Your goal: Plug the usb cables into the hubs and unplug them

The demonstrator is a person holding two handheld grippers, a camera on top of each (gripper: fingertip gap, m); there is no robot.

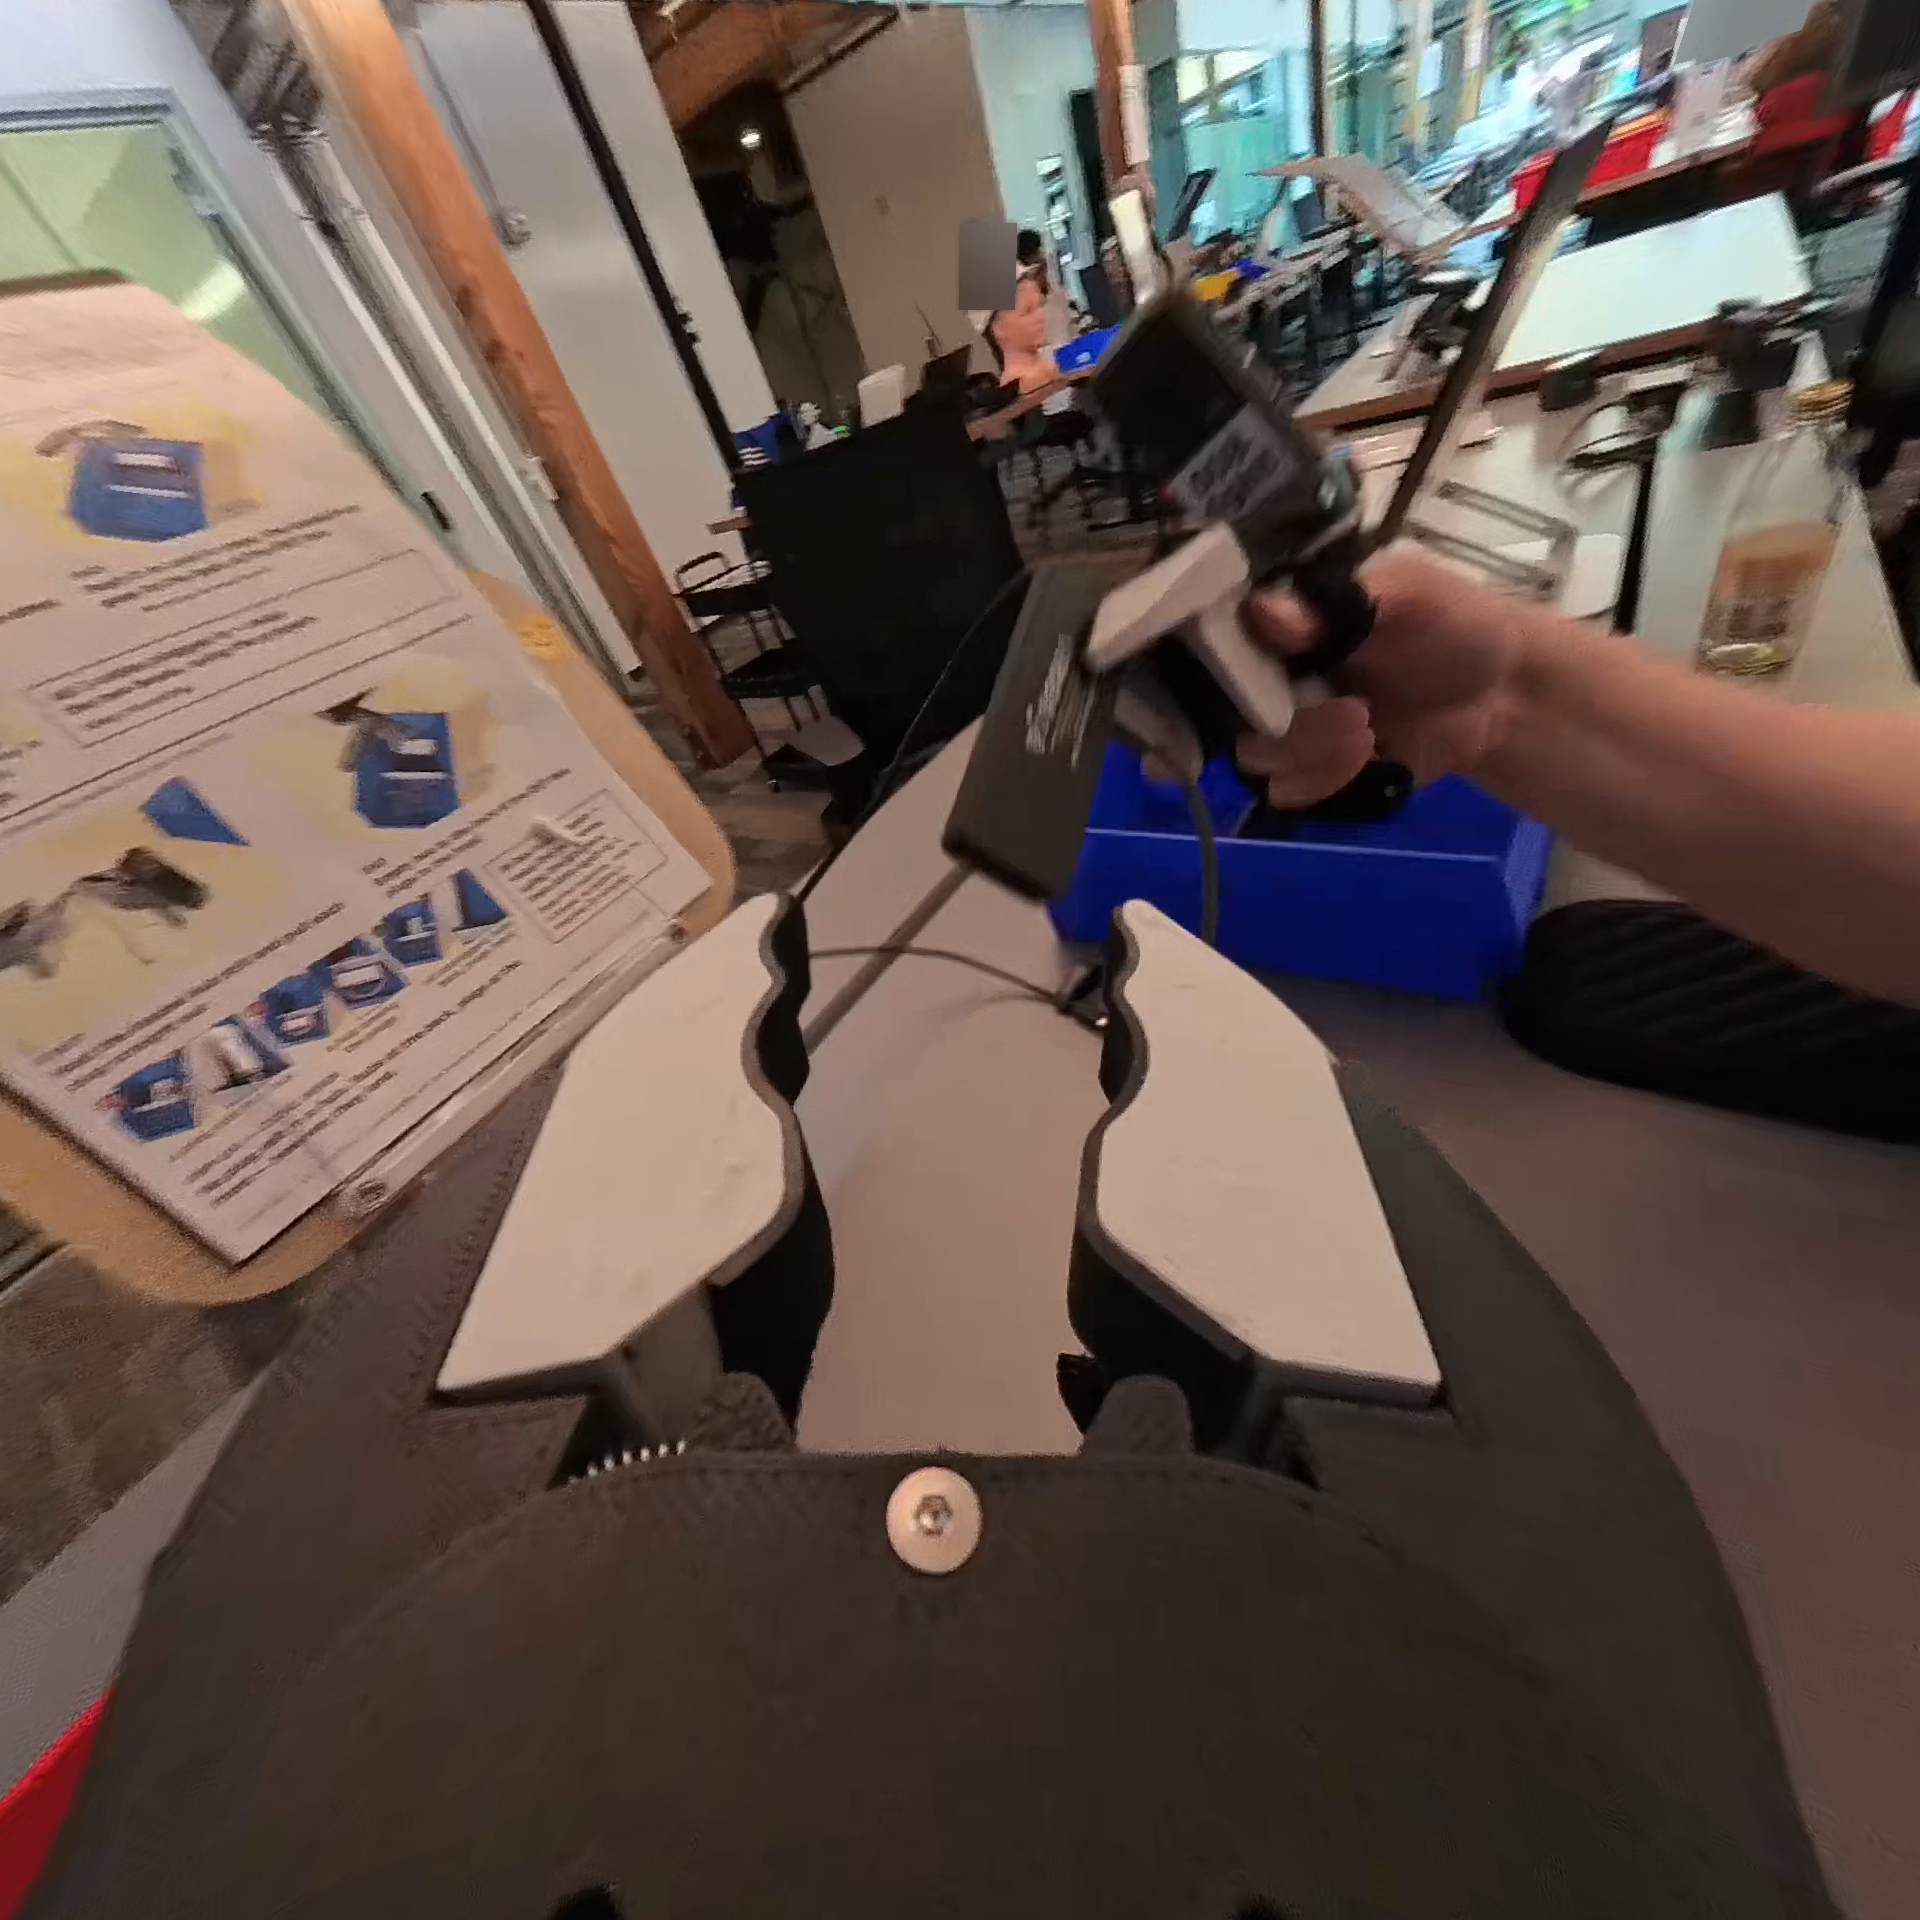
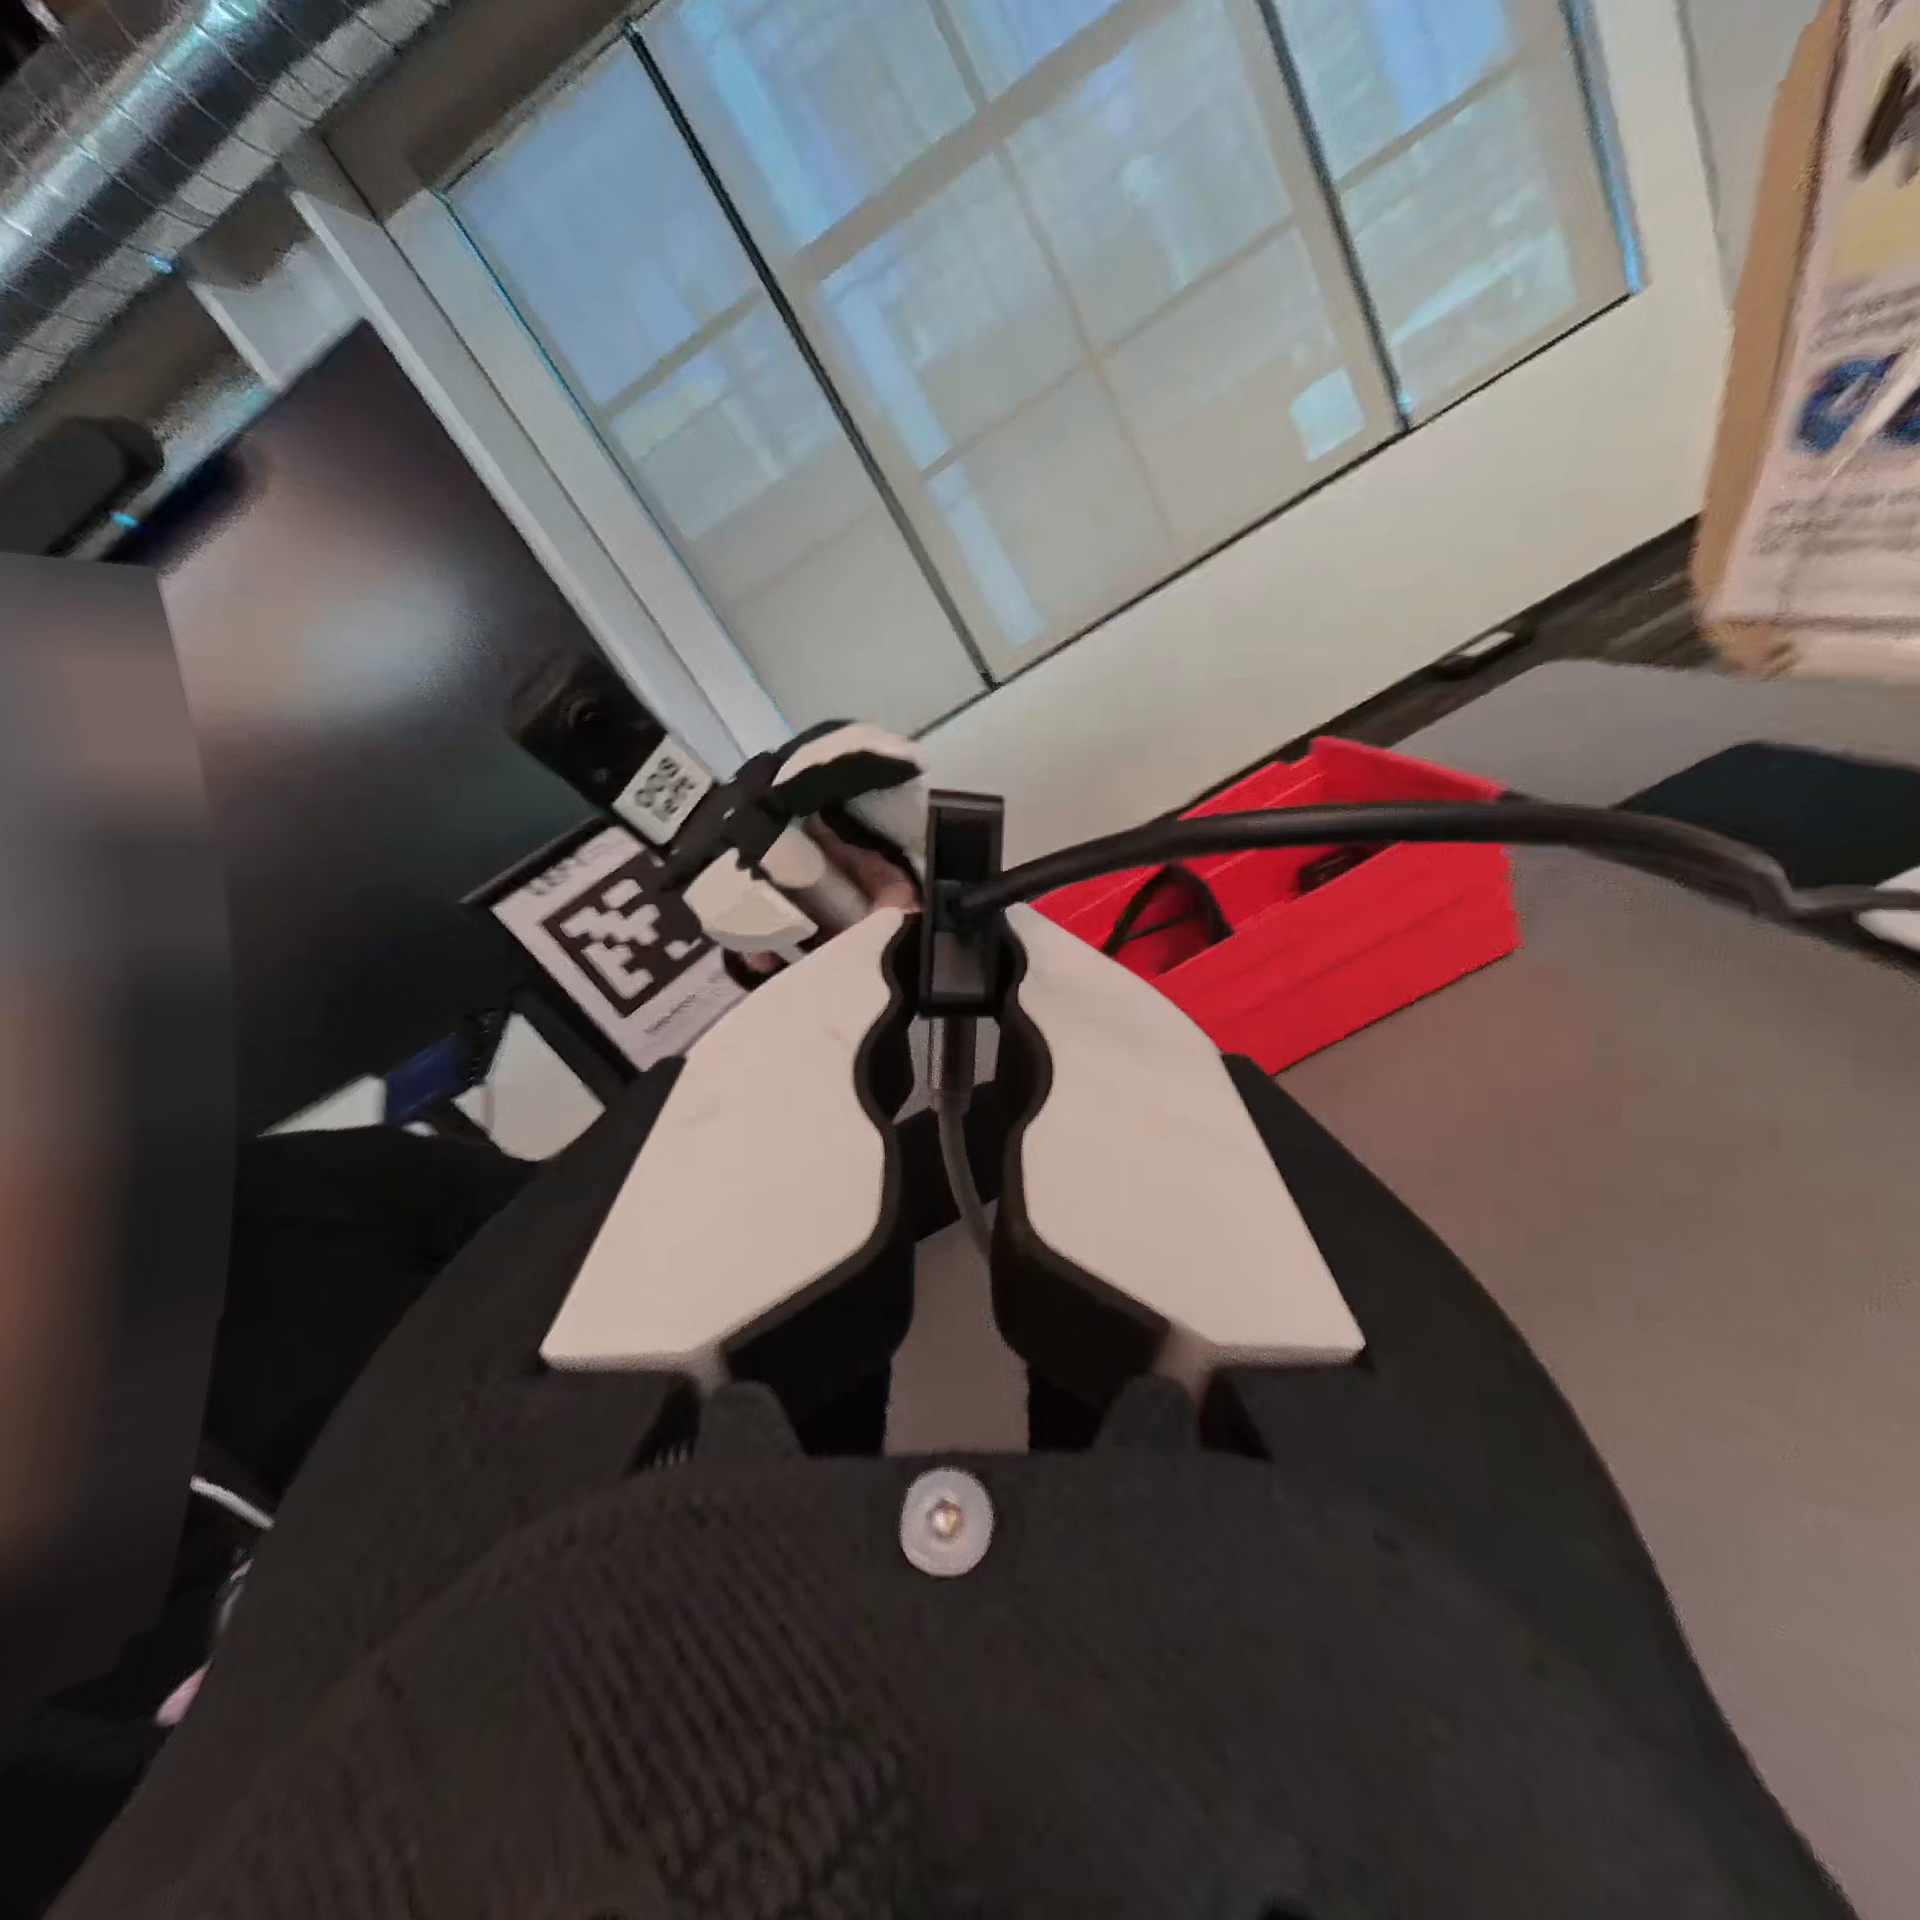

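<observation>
My right gripper (image 2: 958,940) is shut on a flat black hub (image 2: 961,883), seen edge-on and held in the air above the table. A thick black cable (image 2: 1351,826) leaves the hub's side to the right, and a thin grey cable (image 2: 961,1143) runs back between the fingers. In the left wrist view the right gripper (image 1: 1112,665) and a hand (image 1: 1403,675) hold that hub (image 1: 1029,748) up ahead of me. My left gripper (image 1: 961,935) is open and empty, low over the grey table (image 1: 935,1195), below and short of the hub. It also shows in the right wrist view (image 2: 810,842), beyond the hub.
A blue bin (image 1: 1299,894) stands behind the hub, and a red bin (image 2: 1299,935) holds dark cables. A board with an instruction sheet (image 1: 312,779) stands at the left. A thin black cable (image 1: 935,956) lies on the table. A black padded object (image 1: 1714,1018) lies at the right. One gripper's finger ends stand about 11 cm off the other's.
</observation>
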